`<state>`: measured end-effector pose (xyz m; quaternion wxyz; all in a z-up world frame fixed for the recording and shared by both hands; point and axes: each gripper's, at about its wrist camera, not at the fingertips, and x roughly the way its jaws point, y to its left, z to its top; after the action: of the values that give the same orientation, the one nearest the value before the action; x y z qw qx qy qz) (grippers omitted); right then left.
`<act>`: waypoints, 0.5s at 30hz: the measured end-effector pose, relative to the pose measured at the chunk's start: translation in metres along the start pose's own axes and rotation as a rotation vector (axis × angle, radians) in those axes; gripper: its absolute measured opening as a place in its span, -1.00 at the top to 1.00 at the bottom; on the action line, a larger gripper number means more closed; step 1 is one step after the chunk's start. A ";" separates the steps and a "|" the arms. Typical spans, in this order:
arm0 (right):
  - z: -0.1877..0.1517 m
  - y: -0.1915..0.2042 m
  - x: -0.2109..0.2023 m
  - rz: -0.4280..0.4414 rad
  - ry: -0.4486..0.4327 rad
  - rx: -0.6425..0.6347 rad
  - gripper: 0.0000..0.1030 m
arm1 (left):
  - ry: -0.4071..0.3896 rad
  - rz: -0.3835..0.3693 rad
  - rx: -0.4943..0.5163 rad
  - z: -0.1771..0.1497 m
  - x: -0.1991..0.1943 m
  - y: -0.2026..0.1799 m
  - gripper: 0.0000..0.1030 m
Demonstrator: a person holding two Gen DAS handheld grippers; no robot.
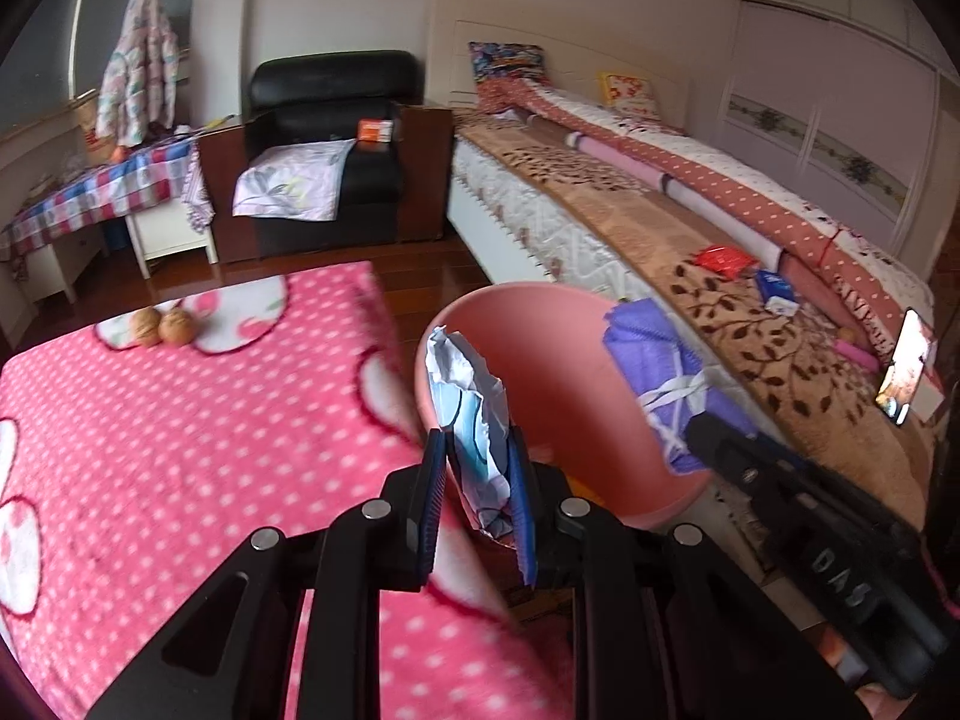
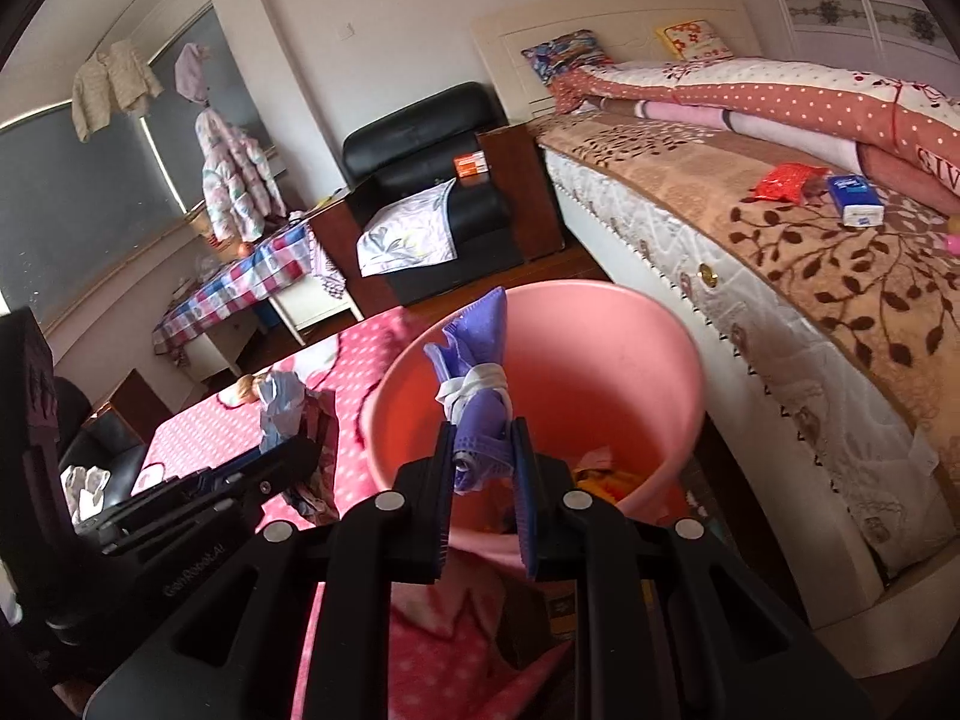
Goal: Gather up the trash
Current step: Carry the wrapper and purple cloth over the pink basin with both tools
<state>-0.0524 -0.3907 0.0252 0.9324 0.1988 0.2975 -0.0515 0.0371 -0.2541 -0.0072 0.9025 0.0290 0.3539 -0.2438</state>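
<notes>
My left gripper point(image 1: 477, 450) is shut on a crumpled white and blue wrapper point(image 1: 465, 396) and holds it over the near left rim of a pink bin point(image 1: 540, 348). My right gripper point(image 2: 480, 438) is shut on a purple face mask point(image 2: 477, 372) with white straps and holds it above the same pink bin point(image 2: 630, 360). The mask also shows in the left wrist view point(image 1: 654, 360), at the bin's right. Yellow and orange trash point(image 2: 606, 480) lies at the bin's bottom.
A table with a pink dotted blanket point(image 1: 180, 420) stands left of the bin, with two walnuts point(image 1: 162, 327) on it. A bed point(image 2: 810, 276) at the right carries a red packet point(image 2: 786, 180) and a blue tissue pack point(image 2: 855, 198). A black armchair point(image 1: 330, 138) stands behind.
</notes>
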 end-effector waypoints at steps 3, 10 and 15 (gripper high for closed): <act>0.002 -0.009 0.004 -0.019 0.001 0.008 0.65 | -0.008 -0.032 0.011 0.006 0.007 -0.009 0.63; 0.007 -0.023 0.017 -0.042 0.013 0.026 0.65 | 0.018 -0.065 0.008 0.017 0.035 -0.017 0.63; 0.008 -0.031 0.027 -0.059 0.029 0.031 0.65 | 0.058 -0.064 0.012 0.017 0.055 -0.019 0.62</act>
<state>-0.0326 -0.4217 0.0049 0.9228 0.2051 0.3159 -0.0808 0.0732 -0.2978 -0.0282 0.8835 0.0304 0.3791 -0.2736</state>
